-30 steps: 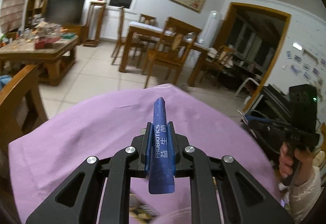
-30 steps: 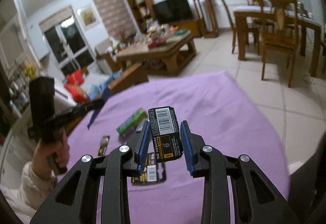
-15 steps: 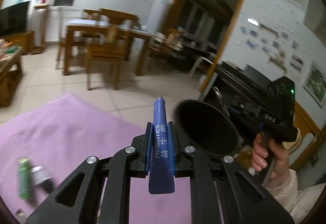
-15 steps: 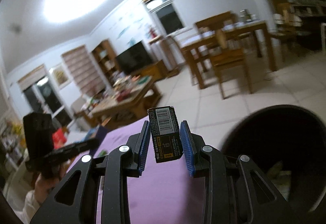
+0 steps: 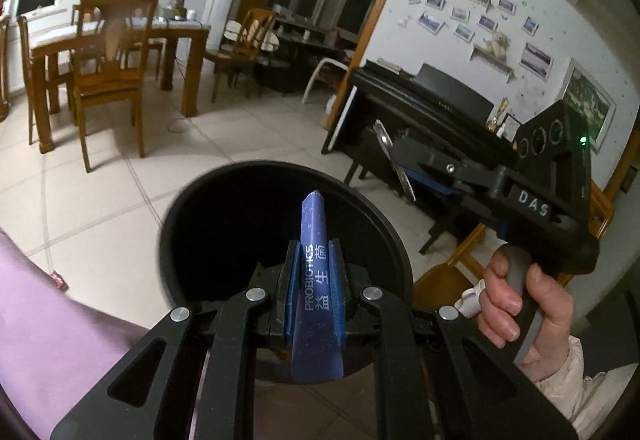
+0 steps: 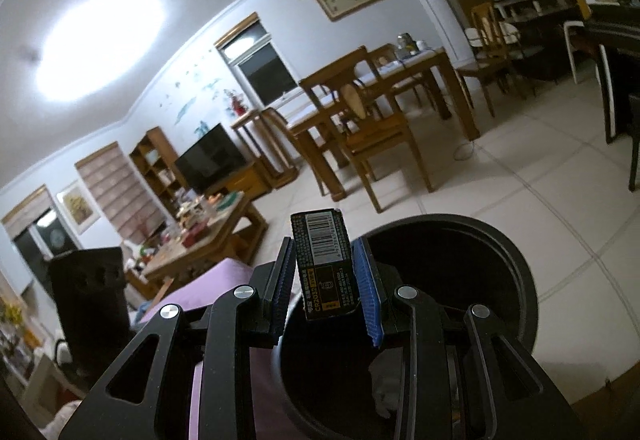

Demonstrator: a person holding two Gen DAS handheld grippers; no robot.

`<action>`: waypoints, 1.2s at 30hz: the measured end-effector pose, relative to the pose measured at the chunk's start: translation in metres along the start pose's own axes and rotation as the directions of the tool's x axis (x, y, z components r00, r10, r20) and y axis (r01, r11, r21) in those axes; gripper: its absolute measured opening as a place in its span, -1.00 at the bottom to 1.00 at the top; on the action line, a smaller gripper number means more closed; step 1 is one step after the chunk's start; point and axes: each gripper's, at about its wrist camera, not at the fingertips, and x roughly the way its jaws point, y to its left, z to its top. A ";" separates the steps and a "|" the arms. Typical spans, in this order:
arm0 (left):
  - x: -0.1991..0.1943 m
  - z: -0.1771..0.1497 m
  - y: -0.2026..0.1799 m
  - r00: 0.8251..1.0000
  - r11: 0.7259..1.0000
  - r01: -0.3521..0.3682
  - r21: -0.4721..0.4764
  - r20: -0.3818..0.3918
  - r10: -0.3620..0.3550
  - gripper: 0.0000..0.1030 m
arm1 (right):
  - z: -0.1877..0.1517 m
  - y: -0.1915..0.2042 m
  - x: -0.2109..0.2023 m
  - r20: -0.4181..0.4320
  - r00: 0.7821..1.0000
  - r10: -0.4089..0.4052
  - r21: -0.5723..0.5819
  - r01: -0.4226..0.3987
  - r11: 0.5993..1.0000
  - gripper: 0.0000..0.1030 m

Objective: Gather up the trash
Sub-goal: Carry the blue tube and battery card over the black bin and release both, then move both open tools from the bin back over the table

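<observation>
My left gripper (image 5: 315, 268) is shut on a blue probiotics sachet (image 5: 316, 280), which stands upright between the pads over the mouth of a round black bin (image 5: 180, 224). My right gripper (image 6: 325, 272) is shut on a black battery card (image 6: 325, 264) with a barcode, held above the same black bin (image 6: 520, 272). In the left wrist view the right gripper (image 5: 404, 176) hangs over the bin's right rim, gripped by a hand (image 5: 516, 304). Pale crumpled trash (image 6: 382, 384) lies inside the bin.
The purple-covered table (image 5: 52, 320) lies at the lower left, its edge beside the bin. A black piano (image 5: 424, 108) stands behind the bin, wooden dining chairs (image 5: 108, 68) and a table farther back on the tiled floor (image 5: 100, 192). A wooden chair seat (image 5: 444, 280) sits right of the bin.
Both grippers swung from over the purple table to the black bin, each keeping its item. The bin now fills the lower middle of both views.
</observation>
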 end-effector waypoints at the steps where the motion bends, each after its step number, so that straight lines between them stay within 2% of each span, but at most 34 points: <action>1: 0.008 -0.001 -0.001 1.000 1.000 -0.001 0.002 -0.012 0.001 -0.71 | 0.000 -0.006 0.001 -0.002 1.000 -0.001 0.005 0.001 1.000 -0.40; 5: 0.023 -0.003 -0.003 0.999 1.000 -0.006 0.001 -0.042 0.006 -0.71 | -0.006 -0.018 0.012 -0.020 1.000 -0.001 0.014 0.001 1.000 -0.40; 8: 0.027 -0.003 -0.008 0.998 1.000 -0.027 0.016 -0.055 0.028 -0.63 | -0.010 -0.018 0.024 -0.057 0.998 0.009 0.004 -0.009 1.000 -0.38; 9: 0.027 -0.004 -0.010 0.997 0.999 -0.036 0.024 -0.063 0.038 -0.59 | -0.011 -0.016 0.028 -0.069 0.998 0.011 0.001 -0.011 1.000 -0.22; 10: 0.028 -0.005 -0.010 0.996 0.998 -0.048 0.033 -0.072 0.050 -0.37 | -0.011 -0.015 0.031 -0.072 0.997 0.013 0.003 -0.013 1.000 0.29; 11: 0.029 -0.005 -0.011 0.994 0.997 -0.068 0.042 -0.078 0.071 -0.13 | -0.011 -0.014 0.032 -0.062 0.998 0.010 0.007 -0.009 1.000 0.56; 12: 0.027 -0.006 -0.012 0.993 0.994 -0.094 0.050 -0.070 0.098 0.47 | -0.012 -0.014 0.030 -0.036 0.999 0.004 0.006 -0.004 1.000 0.86; 13: 0.022 -0.007 -0.013 0.992 0.991 -0.121 0.058 -0.040 0.124 0.78 | -0.013 -0.012 0.028 -0.008 1.000 -0.001 -0.002 0.001 1.000 0.90; 15: 0.014 -0.009 -0.014 0.990 0.988 -0.140 0.071 -0.004 0.140 0.83 | -0.012 -0.007 0.028 0.006 1.000 -0.011 -0.013 0.012 1.000 0.90; 23: -0.011 -0.012 0.004 0.987 0.986 -0.163 0.028 0.009 0.163 0.84 | -0.019 0.004 0.037 -0.017 1.000 -0.020 0.020 0.020 1.000 0.90; 27: -0.029 -0.017 0.008 0.980 0.980 -0.196 0.021 0.024 0.196 0.88 | -0.026 0.018 0.047 -0.041 0.999 -0.018 0.014 0.018 1.000 0.90; 33: -0.076 -0.033 0.038 0.958 0.959 -0.282 -0.018 0.040 0.283 0.89 | -0.041 0.052 0.075 -0.108 0.994 0.000 -0.015 -0.002 1.000 0.90; 36: -0.107 -0.045 0.065 0.935 0.935 -0.348 -0.072 0.047 0.352 0.89 | -0.053 0.076 0.093 -0.154 0.988 0.022 -0.036 -0.028 0.999 0.90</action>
